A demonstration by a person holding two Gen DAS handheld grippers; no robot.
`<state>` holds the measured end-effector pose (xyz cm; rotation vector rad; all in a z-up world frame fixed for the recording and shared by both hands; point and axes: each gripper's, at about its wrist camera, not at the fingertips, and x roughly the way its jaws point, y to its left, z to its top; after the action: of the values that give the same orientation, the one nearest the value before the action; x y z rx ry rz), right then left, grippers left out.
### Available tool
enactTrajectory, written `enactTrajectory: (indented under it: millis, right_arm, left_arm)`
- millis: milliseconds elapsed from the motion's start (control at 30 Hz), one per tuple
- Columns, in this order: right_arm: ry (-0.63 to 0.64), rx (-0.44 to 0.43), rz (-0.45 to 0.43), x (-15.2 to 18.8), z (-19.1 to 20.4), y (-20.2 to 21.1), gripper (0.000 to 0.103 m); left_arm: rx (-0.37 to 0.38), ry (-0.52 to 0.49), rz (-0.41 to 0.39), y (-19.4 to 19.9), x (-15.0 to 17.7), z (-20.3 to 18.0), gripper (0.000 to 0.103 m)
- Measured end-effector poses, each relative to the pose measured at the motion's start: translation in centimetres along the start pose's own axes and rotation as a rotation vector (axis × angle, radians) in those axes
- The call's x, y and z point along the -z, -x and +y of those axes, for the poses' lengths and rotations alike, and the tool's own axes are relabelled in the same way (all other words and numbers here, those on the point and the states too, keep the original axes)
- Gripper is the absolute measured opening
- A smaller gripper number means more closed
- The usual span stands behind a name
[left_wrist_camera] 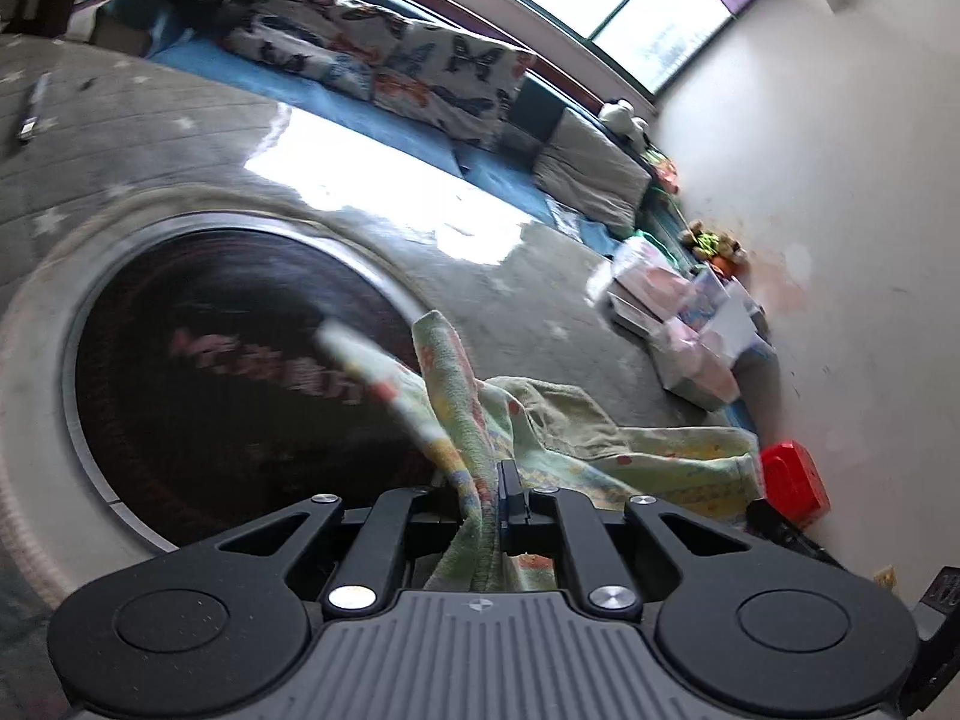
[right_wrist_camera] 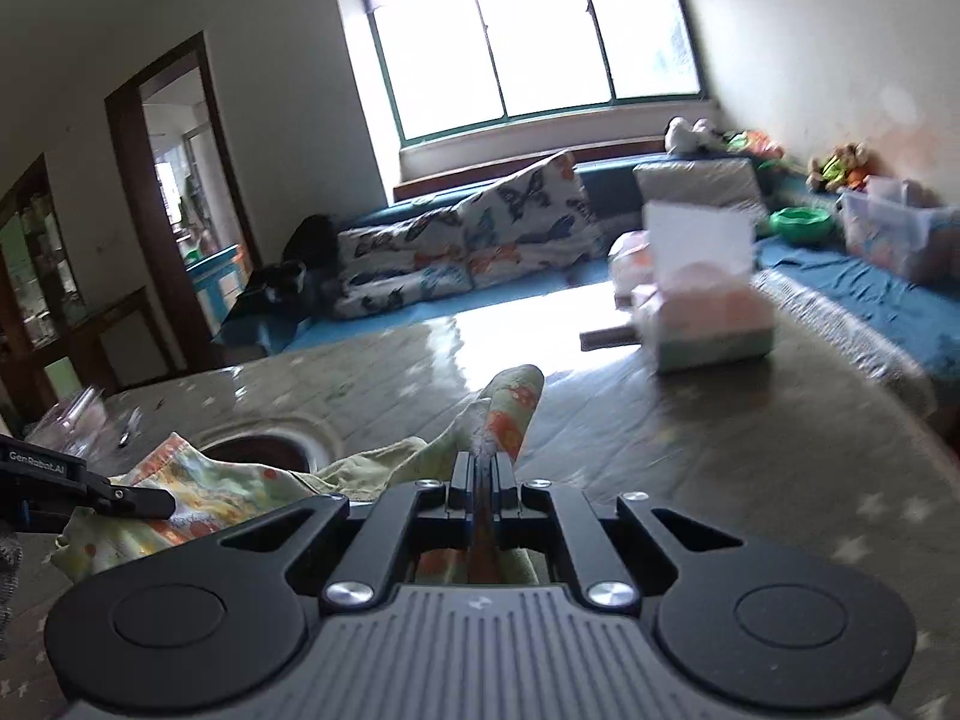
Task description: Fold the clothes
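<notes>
The worktop (right_wrist_camera: 690, 438), under a glossy grey cover with pale stars, spreads out ahead of both claws and carries everything here. Set into it, left of the left claw (left_wrist_camera: 487, 489), is a big round dark plate (left_wrist_camera: 240, 372) ringed in metal, with blurred pinkish lettering across it. Beyond the worktop's far edge a blue sofa (right_wrist_camera: 852, 288) runs under the window, with butterfly-print cushions (right_wrist_camera: 468, 246) stacked on it.

The garment (left_wrist_camera: 630, 450), a pale green cloth with orange and yellow print, lies crumpled on the worktop between the two claws, part of it over the rim of the dark plate. The left claw is closed tight on one bunched edge of it, the cloth running up out of its grip. The right claw (right_wrist_camera: 483, 468) is pinched on another end, a printed tip of fabric sticking up just past its fingers.

A tissue box (right_wrist_camera: 702, 324) stands ahead and to the right of the right claw, well apart from the garment. In the left view the right claw's red part sits just to the right of the cloth.
</notes>
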<state>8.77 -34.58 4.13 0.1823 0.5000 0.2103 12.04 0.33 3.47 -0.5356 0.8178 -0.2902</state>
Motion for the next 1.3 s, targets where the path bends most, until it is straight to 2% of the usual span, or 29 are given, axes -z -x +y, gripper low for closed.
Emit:
enactTrajectory:
  millis: [267, 600, 1033, 1300]
  right_arm:
    - [-0.005, 0.095, -0.045, -1.7, -3.9, 1.9, 0.004]
    - [-0.008, 0.156, -0.072, -2.9, -6.9, 2.2, 0.004]
    - [-0.018, 0.195, -0.089, -3.3, -9.5, 2.4, 0.004]
    - [-0.028, 0.196, -0.077, -2.8, -10.3, 1.7, 0.004]
  left_arm:
    - [0.029, -0.091, 0.036, -3.6, -0.3, -5.4, 0.010]
    - [0.010, -0.183, 0.065, -7.4, -0.4, -10.3, 0.010]
    - [-0.021, -0.286, 0.057, -9.8, -0.5, -14.5, 0.010]
    - [-0.060, -0.322, 0.053, -10.9, -0.3, -15.1, 0.010]
